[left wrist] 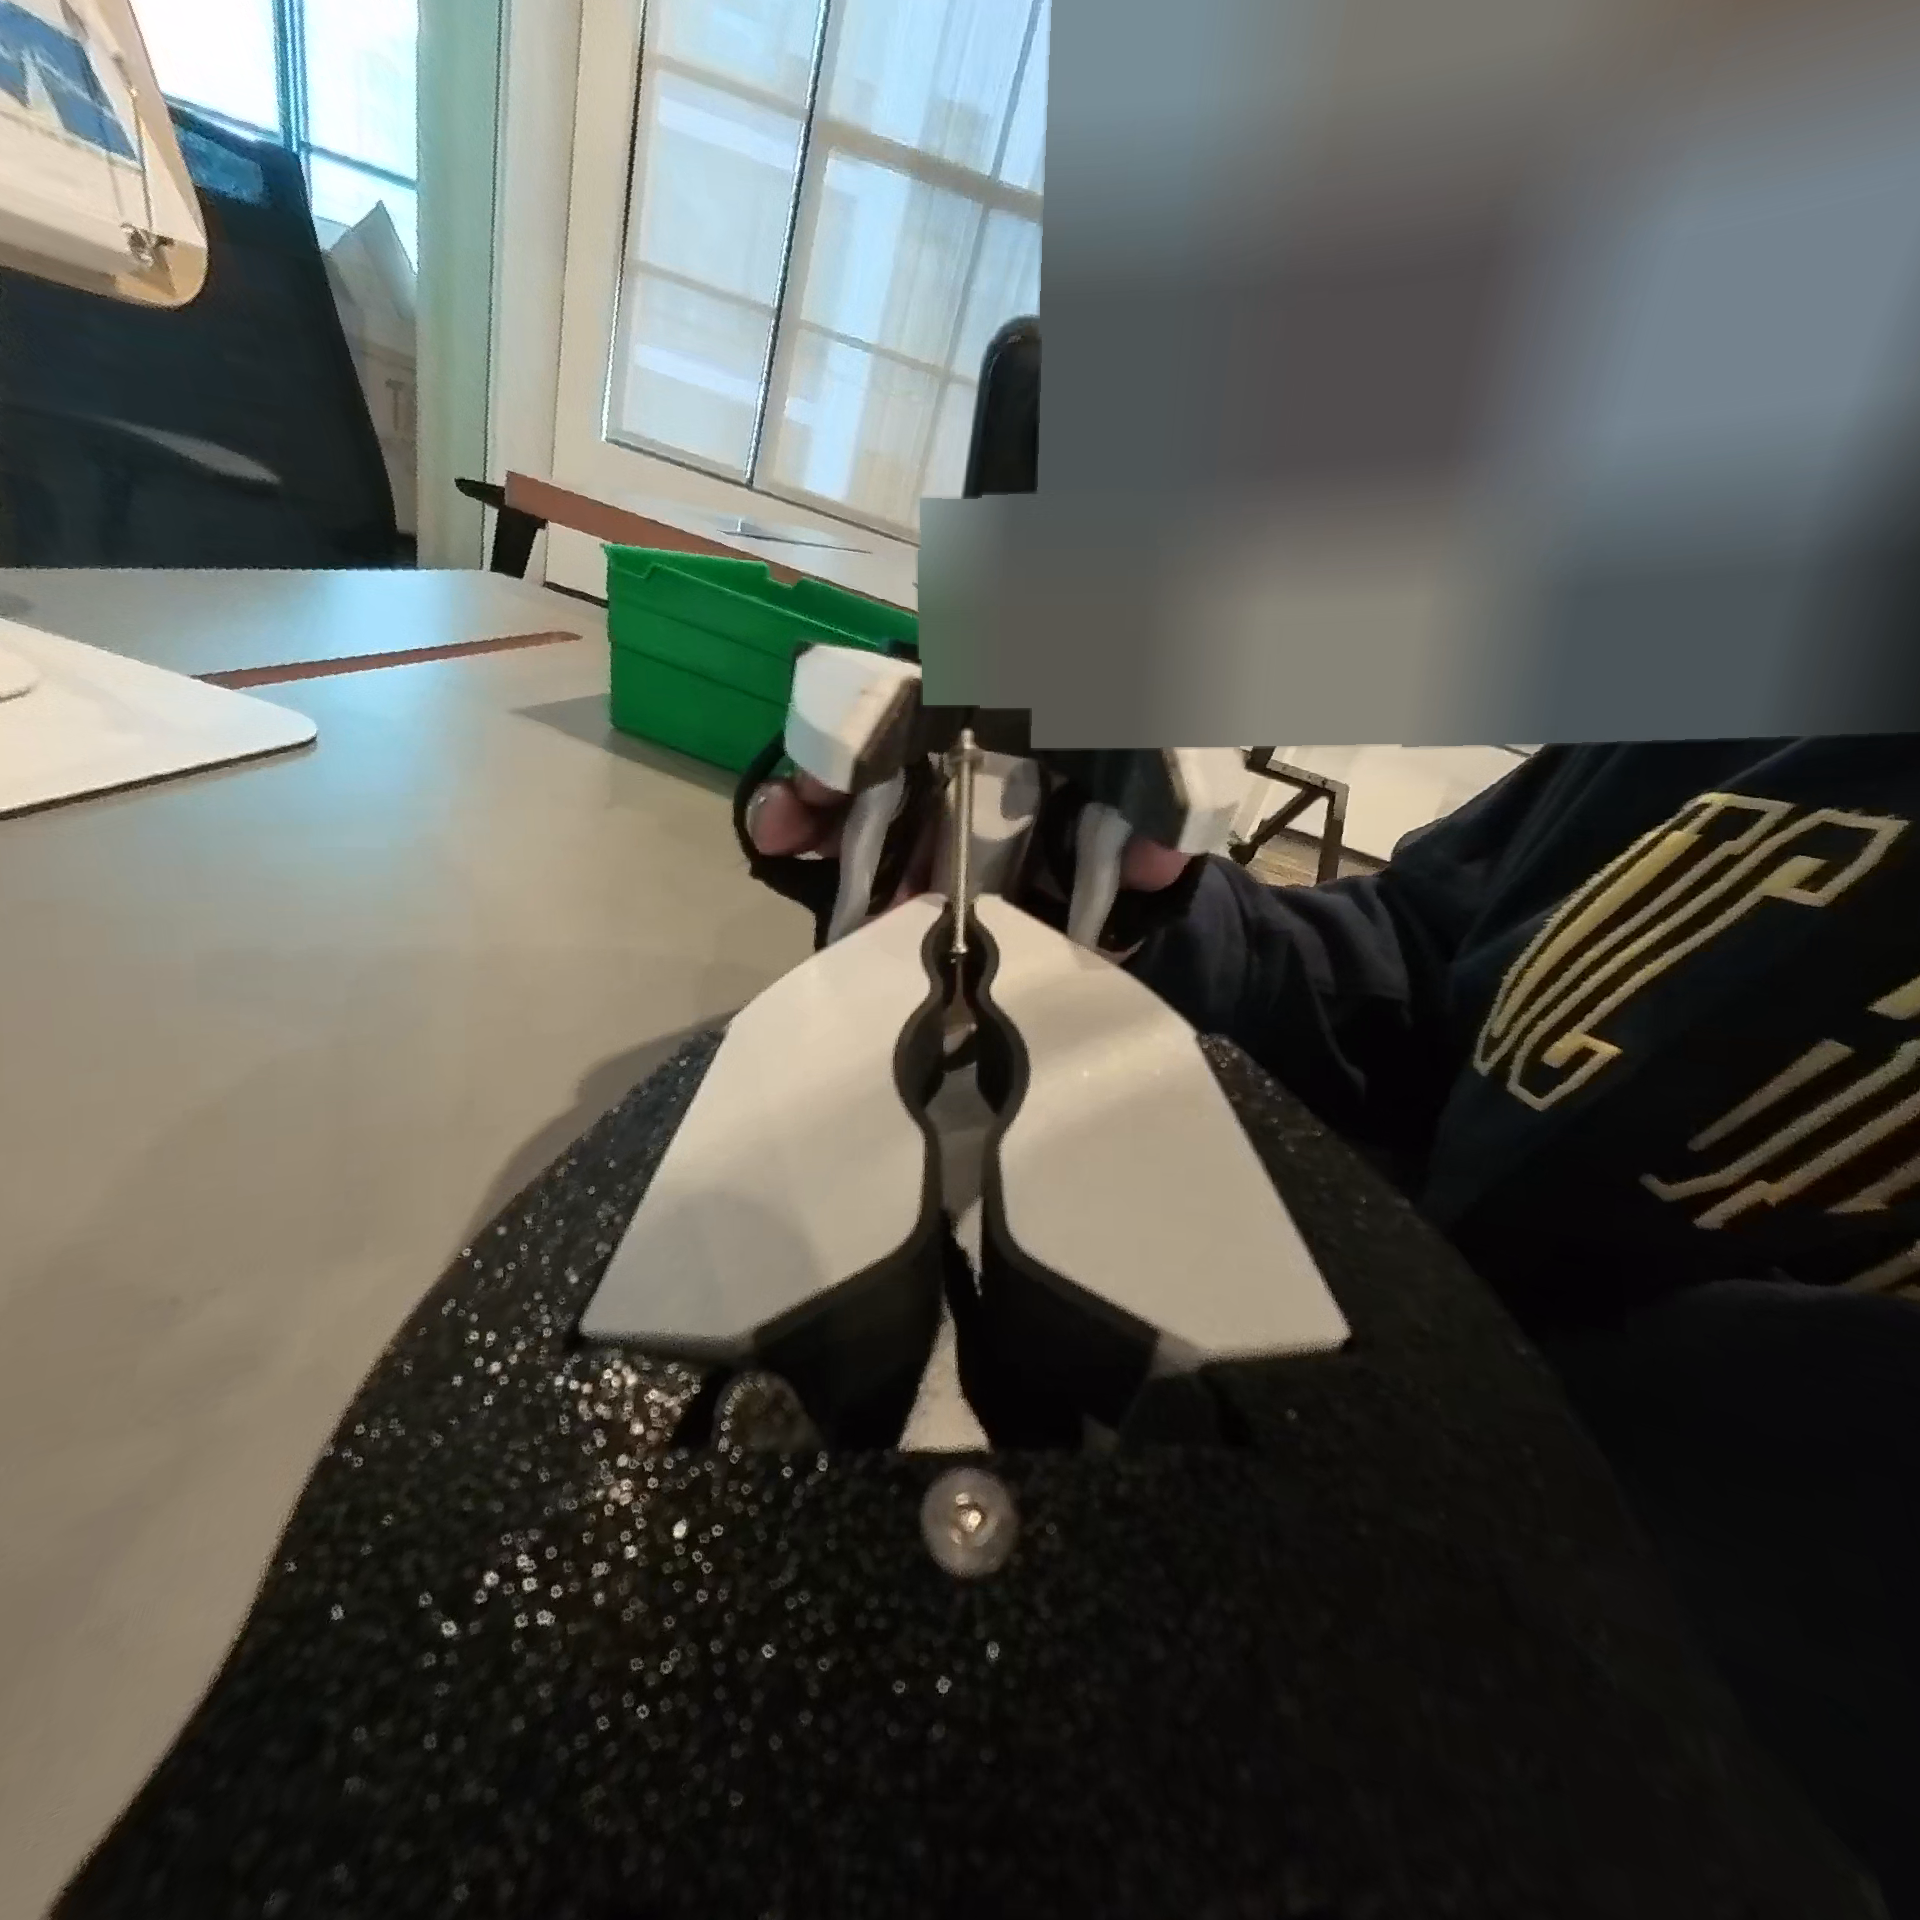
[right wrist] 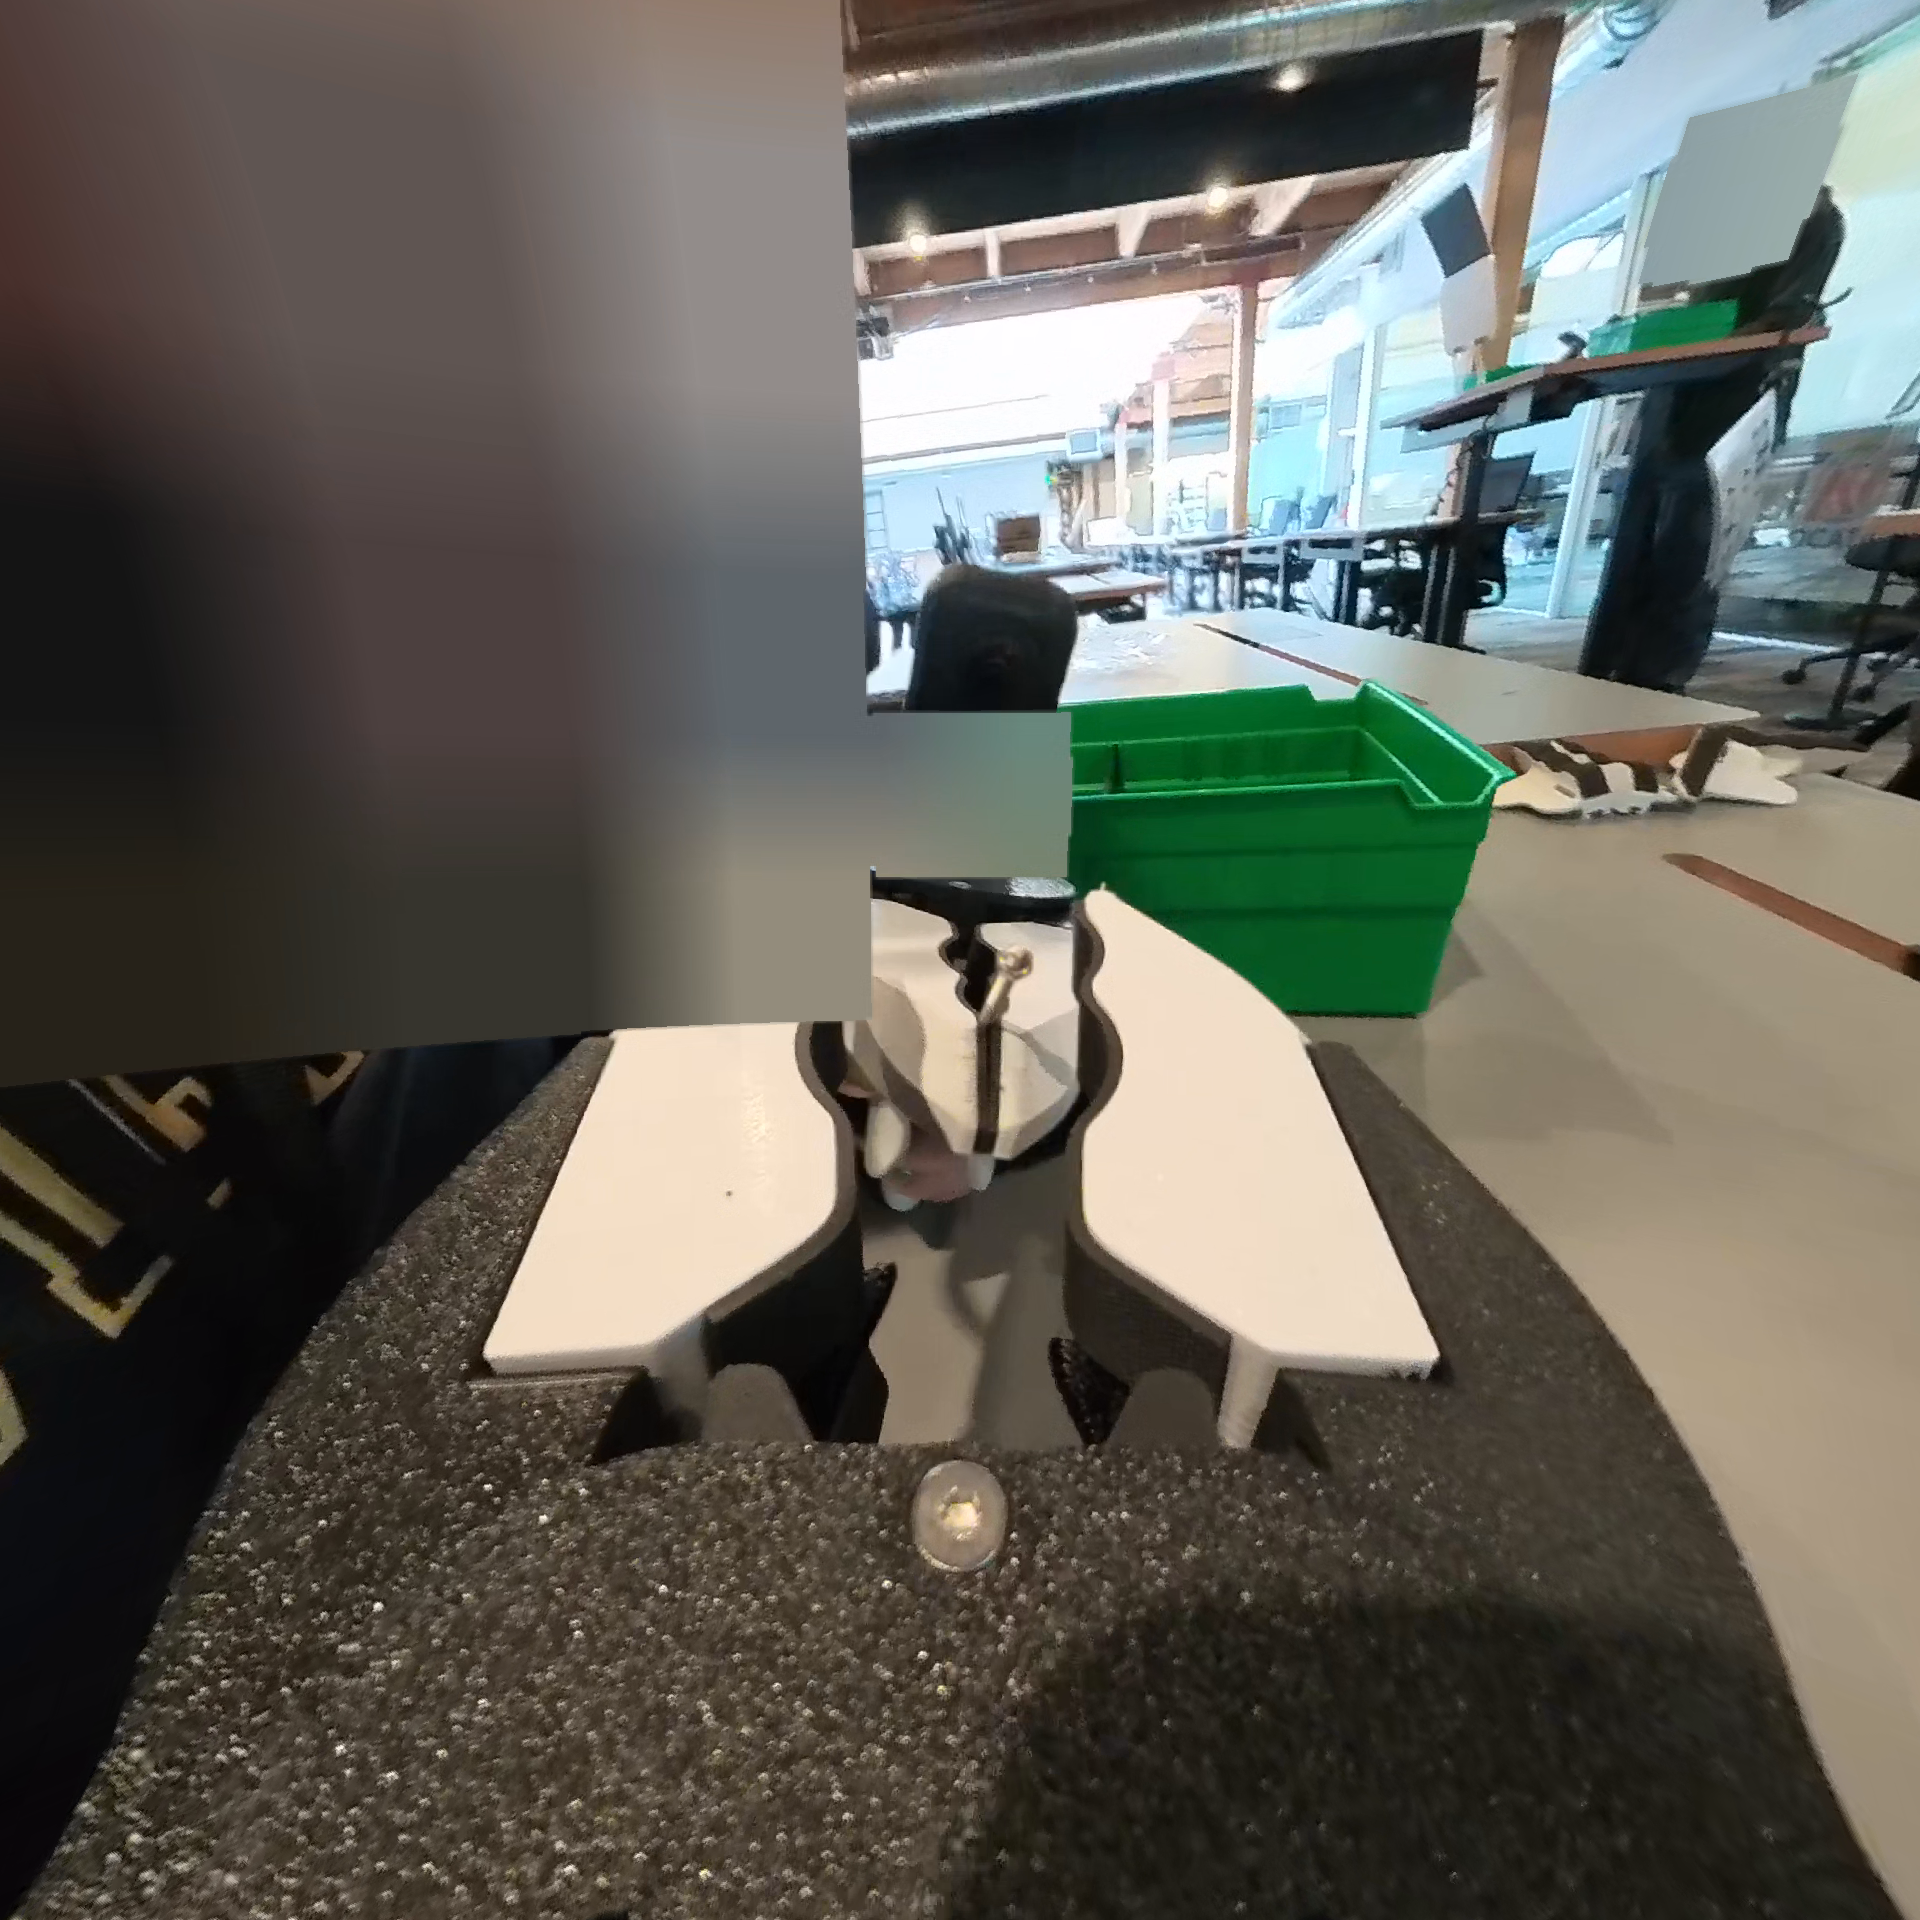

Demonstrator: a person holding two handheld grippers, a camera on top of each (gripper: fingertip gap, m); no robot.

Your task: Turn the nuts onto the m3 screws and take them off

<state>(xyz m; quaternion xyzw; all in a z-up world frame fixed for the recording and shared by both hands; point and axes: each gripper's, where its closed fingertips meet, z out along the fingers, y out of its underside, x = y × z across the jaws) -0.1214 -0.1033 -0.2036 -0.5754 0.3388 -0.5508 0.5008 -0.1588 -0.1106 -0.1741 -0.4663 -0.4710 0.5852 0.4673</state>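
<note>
In the left wrist view the grey table [left wrist: 312, 987] runs off to the left, with a white sheet [left wrist: 125, 727] lying at its left edge and a green bin [left wrist: 707, 655] standing toward the far edge. At centre, the left gripper [left wrist: 961, 925] has its white fingers [left wrist: 831, 1091] closed, and a thin metal screw [left wrist: 964, 831] is pinched at the very tips — the shaft stands up out of them, with a small nut [left wrist: 968, 750] near its top end. Just behind the screw the right gripper [left wrist: 997, 790] faces the camera, held in the person's gloved hand [left wrist: 779, 821]; its fingers stand spread to either side of the screw. To the right is a dark sleeve [left wrist: 1351, 987].

The right wrist view shows what the first cannot: the bin's inside, with a divider, and the open hall beyond with more desks. Here the right gripper [right wrist: 977, 987] is wide open, with nothing between its white fingers [right wrist: 1226, 1143]. The left gripper [right wrist: 987, 1081] sits in that gap farther off, with the screw [right wrist: 1003, 987] leaning out of its closed tips. The bin [right wrist: 1299, 831] stands on the table [right wrist: 1662, 1143] to the right, with striped cloth [right wrist: 1621, 784] at the far right edge — a thing the left view does not take in.
</note>
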